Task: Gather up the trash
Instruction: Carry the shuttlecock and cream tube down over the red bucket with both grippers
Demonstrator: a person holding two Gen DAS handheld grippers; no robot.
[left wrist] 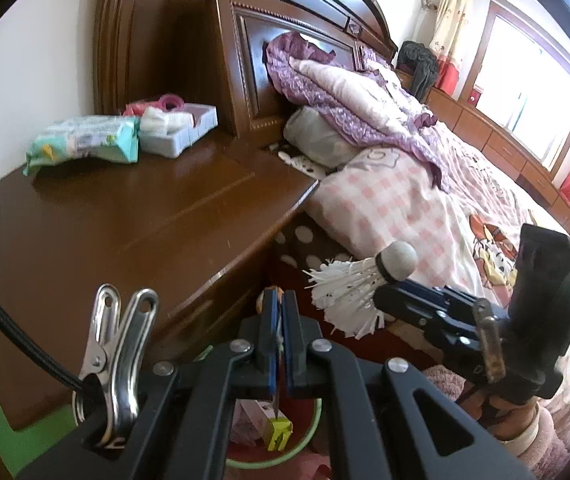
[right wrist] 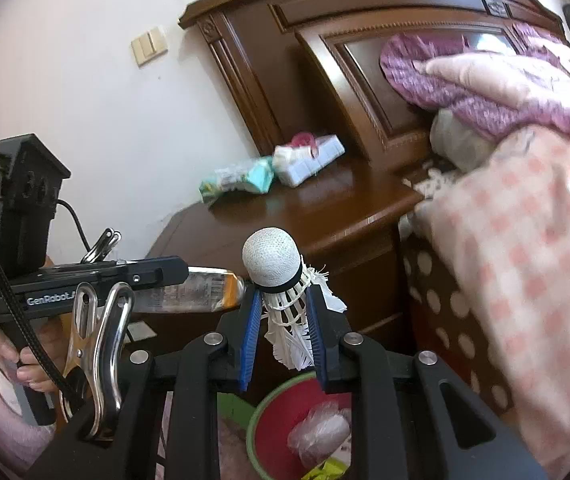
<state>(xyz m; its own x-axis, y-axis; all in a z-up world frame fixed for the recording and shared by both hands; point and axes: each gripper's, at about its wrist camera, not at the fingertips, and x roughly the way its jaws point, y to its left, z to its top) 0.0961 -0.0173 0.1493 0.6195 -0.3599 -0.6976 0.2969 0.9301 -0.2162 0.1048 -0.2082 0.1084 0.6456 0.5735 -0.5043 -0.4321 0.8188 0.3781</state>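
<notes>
My right gripper [right wrist: 285, 320] is shut on the feathers of a worn white shuttlecock [right wrist: 275, 264], cork tip up. In the left wrist view the shuttlecock [left wrist: 349, 284] hangs at the right in the right gripper [left wrist: 381, 292]. My left gripper [left wrist: 279, 300] is shut on a thin wrapper, seen edge-on between its blue pads. From the right wrist view the left gripper [right wrist: 173, 276] holds that crumpled silver and orange wrapper [right wrist: 209, 290] level. A green-rimmed bin [right wrist: 253, 432] with a red inside stands below both grippers, holding a clear plastic bag [right wrist: 321, 432] and a yellow-green box [left wrist: 279, 434].
A brown bedside table [left wrist: 125, 220] stands ahead, carrying a tissue pack [left wrist: 85, 144] and a pale blue tray [left wrist: 181, 128]. The bed's pink checked quilt [left wrist: 385, 208] lies close on the right. A hand [right wrist: 33, 360] grips the left handle.
</notes>
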